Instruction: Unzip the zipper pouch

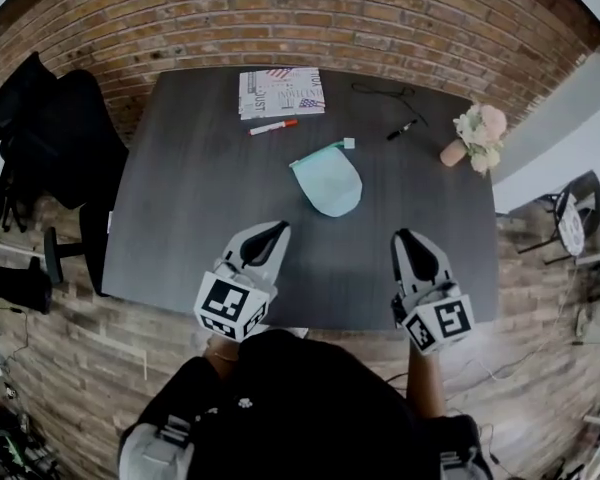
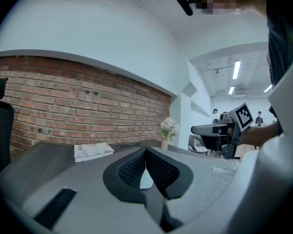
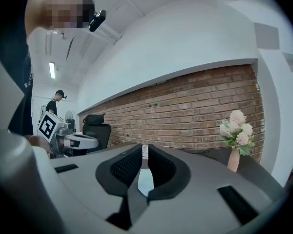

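A pale mint zipper pouch (image 1: 328, 183) lies flat near the middle of the dark table (image 1: 190, 198), with its zipper pull tab (image 1: 348, 143) at its far end. My left gripper (image 1: 280, 228) hovers over the near part of the table, left of and short of the pouch, with its tips together and nothing held. My right gripper (image 1: 404, 236) is to the right of the pouch and apart from it, with a narrow gap between its tips and nothing in it. In the right gripper view the pouch (image 3: 145, 182) shows as a pale patch through the right gripper (image 3: 145, 152).
At the table's far side lie printed papers (image 1: 280, 91), a red marker (image 1: 273, 126), a black pen (image 1: 401, 129) and a thin cable (image 1: 385, 90). A small vase of flowers (image 1: 477, 133) stands at the right edge. A black chair (image 1: 50, 128) is left of the table.
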### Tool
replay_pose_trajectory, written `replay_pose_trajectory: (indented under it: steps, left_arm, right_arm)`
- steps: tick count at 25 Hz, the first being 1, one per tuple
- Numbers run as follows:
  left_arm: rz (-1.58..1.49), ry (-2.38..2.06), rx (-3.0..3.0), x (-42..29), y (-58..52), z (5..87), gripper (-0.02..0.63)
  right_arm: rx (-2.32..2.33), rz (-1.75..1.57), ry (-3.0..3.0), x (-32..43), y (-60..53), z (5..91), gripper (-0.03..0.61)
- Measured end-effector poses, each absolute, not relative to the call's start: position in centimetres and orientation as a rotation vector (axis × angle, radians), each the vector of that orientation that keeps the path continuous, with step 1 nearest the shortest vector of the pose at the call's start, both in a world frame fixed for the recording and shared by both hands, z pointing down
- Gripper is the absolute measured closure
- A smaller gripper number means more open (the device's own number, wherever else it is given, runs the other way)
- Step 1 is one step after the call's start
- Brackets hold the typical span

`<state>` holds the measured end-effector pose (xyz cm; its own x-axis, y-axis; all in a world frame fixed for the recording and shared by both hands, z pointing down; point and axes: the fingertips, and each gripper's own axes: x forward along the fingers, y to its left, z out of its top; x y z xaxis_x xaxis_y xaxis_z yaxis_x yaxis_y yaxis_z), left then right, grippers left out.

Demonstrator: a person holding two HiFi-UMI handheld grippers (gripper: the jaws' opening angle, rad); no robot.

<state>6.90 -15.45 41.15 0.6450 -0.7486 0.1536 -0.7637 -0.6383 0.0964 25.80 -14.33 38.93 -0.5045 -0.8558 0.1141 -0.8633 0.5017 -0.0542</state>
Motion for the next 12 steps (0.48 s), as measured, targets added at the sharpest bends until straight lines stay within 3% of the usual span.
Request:
replay_pose_trajectory:
  steps: [12]
  left_arm:
    - [0.166, -1.287, 2.620, 3.0, -20.6, 44.3, 0.611]
  right_arm:
    - [1.452, 0.157, -2.607, 22.7, -23.6, 41.5, 0.539]
